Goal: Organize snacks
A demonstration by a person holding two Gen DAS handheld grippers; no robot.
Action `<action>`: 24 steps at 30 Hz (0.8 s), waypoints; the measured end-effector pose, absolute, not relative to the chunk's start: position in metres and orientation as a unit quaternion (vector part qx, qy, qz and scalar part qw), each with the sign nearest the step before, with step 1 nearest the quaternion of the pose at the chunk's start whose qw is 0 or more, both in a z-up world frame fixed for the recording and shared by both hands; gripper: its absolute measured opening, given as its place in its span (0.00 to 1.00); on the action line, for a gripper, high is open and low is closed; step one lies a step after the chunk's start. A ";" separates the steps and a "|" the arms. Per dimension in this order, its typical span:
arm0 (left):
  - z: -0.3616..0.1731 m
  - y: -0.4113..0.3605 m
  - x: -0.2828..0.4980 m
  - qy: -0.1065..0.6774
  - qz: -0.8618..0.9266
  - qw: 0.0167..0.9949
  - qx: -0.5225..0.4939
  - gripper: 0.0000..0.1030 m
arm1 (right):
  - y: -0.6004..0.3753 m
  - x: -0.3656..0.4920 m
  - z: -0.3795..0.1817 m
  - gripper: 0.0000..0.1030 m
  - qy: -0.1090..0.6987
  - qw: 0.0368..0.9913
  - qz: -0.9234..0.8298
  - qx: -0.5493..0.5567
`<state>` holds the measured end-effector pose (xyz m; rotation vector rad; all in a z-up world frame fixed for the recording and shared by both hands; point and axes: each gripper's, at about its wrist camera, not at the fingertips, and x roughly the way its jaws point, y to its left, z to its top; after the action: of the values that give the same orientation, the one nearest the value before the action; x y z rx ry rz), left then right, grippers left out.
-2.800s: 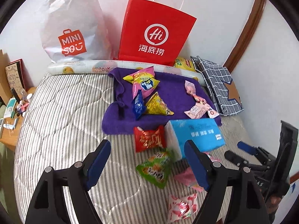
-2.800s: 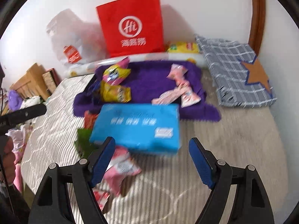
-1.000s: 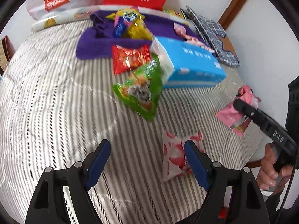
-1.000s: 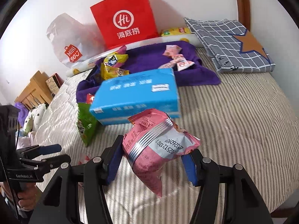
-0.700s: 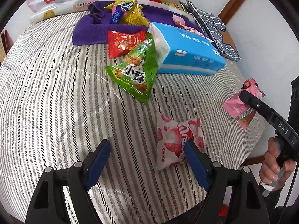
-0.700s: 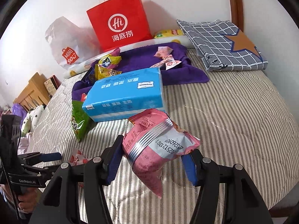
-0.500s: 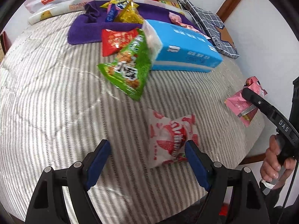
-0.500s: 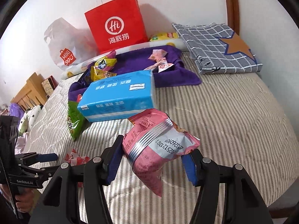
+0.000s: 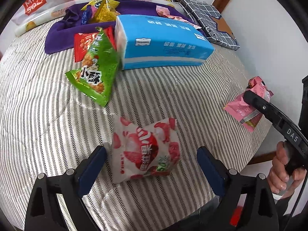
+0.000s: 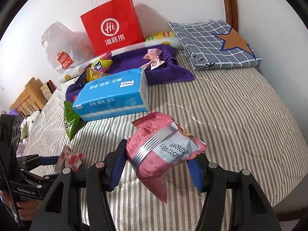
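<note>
A white packet with red strawberries (image 9: pixel 146 150) lies flat on the striped bed, between the fingers of my left gripper (image 9: pixel 150 158). Its jaws are opening and stand wide on either side of the packet, with a gap on both sides. My right gripper (image 10: pixel 156 165) is shut on a puffy pink snack bag (image 10: pixel 159 150), held up above the mattress. The left wrist view shows that same pink bag (image 9: pixel 244 107) at the right edge. A green snack bag (image 9: pixel 94 71) and a red one (image 9: pixel 84 42) lie farther in.
A blue tissue pack (image 9: pixel 163 40) lies mid-bed in front of a purple towel (image 9: pixel 57 36) carrying several small snacks. A red paper bag (image 10: pixel 113 28) and a white plastic bag (image 10: pixel 59 50) lean on the wall. A grey checked cloth (image 10: pixel 215 44) lies at the far right.
My left gripper has come down over the strawberry packet, which now lies between its wider-spread fingers. The right gripper keeps its hold on the pink bag and has drifted back from the tissue pack.
</note>
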<state>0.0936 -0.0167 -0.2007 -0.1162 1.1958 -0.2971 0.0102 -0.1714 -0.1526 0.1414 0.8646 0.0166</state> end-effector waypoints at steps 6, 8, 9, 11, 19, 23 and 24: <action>-0.204 -0.032 0.094 0.552 -0.112 0.826 -0.020 0.93 | -0.177 0.010 -0.153 0.57 0.418 0.905 0.004 0.073; -0.206 -0.038 0.095 0.551 -0.104 0.828 -0.004 0.93 | -0.179 0.010 -0.154 0.57 0.419 0.905 0.002 0.073; -0.206 -0.041 0.094 0.550 -0.100 0.829 0.004 0.93 | -0.180 0.009 -0.154 0.57 0.420 0.905 0.001 0.073; -0.208 -0.048 0.095 0.548 -0.092 0.831 0.020 0.93 | -0.181 0.009 -0.155 0.57 0.420 0.904 0.001 0.073; -0.210 -0.054 0.095 0.541 -0.075 0.836 0.048 0.88 | -0.189 0.007 -0.158 0.57 0.423 0.903 -0.006 0.078; -0.208 -0.049 0.093 0.539 -0.073 0.838 0.043 0.85 | -0.191 0.006 -0.159 0.57 0.424 0.902 -0.008 0.079; -0.207 -0.048 0.092 0.539 -0.072 0.838 0.042 0.82 | -0.191 0.006 -0.159 0.57 0.425 0.902 -0.008 0.079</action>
<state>0.0916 -0.0480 -0.2074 0.0887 1.1396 -0.1524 0.0064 -0.1910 -0.1593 0.1638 0.8787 -0.0157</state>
